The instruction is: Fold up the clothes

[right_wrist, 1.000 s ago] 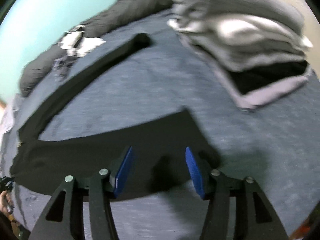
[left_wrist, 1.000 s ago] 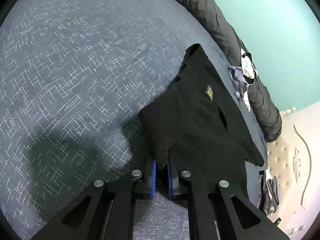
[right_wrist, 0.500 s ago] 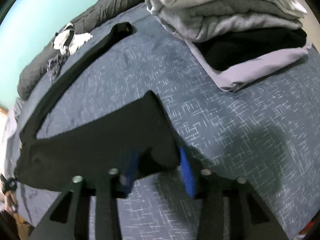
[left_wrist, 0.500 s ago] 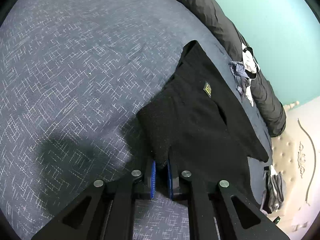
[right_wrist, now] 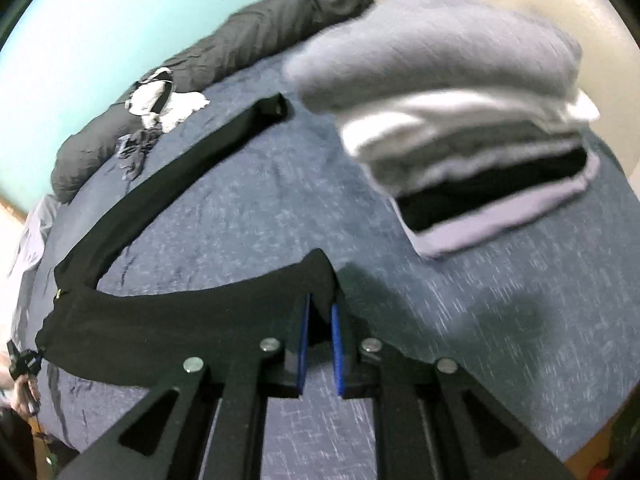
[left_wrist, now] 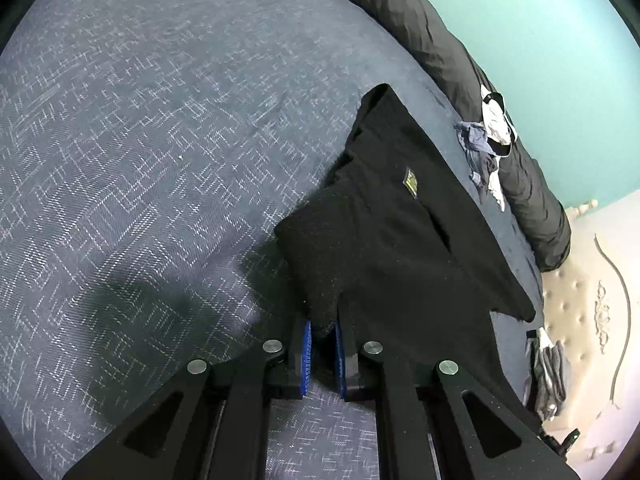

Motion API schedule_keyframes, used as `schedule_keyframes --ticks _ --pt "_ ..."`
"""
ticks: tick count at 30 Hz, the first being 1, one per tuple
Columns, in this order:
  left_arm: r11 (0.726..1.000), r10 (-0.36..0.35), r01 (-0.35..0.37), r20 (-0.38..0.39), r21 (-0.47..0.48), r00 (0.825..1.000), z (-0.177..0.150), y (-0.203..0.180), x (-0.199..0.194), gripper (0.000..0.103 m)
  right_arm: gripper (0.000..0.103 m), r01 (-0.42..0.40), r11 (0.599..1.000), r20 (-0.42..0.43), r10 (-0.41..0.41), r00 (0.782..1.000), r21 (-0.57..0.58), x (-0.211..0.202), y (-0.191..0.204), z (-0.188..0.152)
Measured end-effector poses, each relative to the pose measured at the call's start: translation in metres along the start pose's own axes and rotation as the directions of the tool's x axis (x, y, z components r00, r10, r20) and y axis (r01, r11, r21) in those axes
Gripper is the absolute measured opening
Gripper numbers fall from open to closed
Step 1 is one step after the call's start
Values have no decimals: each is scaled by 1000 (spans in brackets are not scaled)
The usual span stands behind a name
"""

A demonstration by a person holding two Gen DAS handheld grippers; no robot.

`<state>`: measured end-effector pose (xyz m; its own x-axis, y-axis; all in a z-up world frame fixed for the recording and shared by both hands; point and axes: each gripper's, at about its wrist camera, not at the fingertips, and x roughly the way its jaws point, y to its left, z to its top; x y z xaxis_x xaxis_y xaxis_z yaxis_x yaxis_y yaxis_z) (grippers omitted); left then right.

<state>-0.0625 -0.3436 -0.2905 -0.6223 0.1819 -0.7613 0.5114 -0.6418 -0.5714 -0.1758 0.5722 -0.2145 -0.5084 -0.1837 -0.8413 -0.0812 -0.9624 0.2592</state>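
- On the blue patterned bedspread (left_wrist: 152,128), black trousers (left_wrist: 400,240) lay spread out, waist end toward the near left in the right wrist view and legs running off to the far side.
- Left gripper (left_wrist: 320,354) was pinching a near edge of the trousers; blue pads pressed close with a fold of black cloth between them.
- Right gripper (right_wrist: 320,340) was pinching a pointed corner of one trouser leg (blue pads nearly together, cloth caught between), corner lifted into a peak above the bedspread (right_wrist: 248,216).
- Other leg (right_wrist: 168,176) ran as a long, narrow black band from the near left up to the far middle, hem end lying just beside the clothes stack.
- Small yellow-and-dark label (left_wrist: 411,181) was visible on the trousers, far of the left gripper.
- Folded clothes stack (right_wrist: 472,152) sat on the far right of the bed: grey on top, then white, grey, black and lilac layers (motion-blurred, so exact item count unclear).
- Dark grey rolled duvet (left_wrist: 448,56) lay along the far edge of the bed against a turquoise wall (left_wrist: 540,32).
- Small pile of loose white, black and blue garments (left_wrist: 488,132) rested on and beside the duvet, apart from the trousers.
- Cream tufted headboard (left_wrist: 592,300) stood at the right in the left wrist view, with some grey clothing (left_wrist: 548,372) bunched near it.
- At the near left edge of the right wrist view, a hand (right_wrist: 24,396) showed, partly cut off.
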Motion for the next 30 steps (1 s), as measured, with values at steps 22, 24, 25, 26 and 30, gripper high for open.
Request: schedule_keyframes --ticks 22,24,25,26,30 --pt "999 41 -41 -57 5 998 -10 11 21 12 52 65 995 -60 -70 996 -78 76 7 -6" --pt "999 45 -45 -59 9 997 -10 12 23 12 52 57 996 -54 -60 997 -66 85 6 -5" --pt "999 47 -47 -60 11 997 -10 12 23 12 48 48 997 -49 -51 997 -59 88 6 -5" --pt "999 49 -48 -60 13 997 -9 12 24 12 40 45 998 -45 -48 998 -54 90 6 -5" --pt "998 56 -55 -62 19 997 -9 11 26 12 10 47 997 -12 -48 999 -54 91 10 -5"
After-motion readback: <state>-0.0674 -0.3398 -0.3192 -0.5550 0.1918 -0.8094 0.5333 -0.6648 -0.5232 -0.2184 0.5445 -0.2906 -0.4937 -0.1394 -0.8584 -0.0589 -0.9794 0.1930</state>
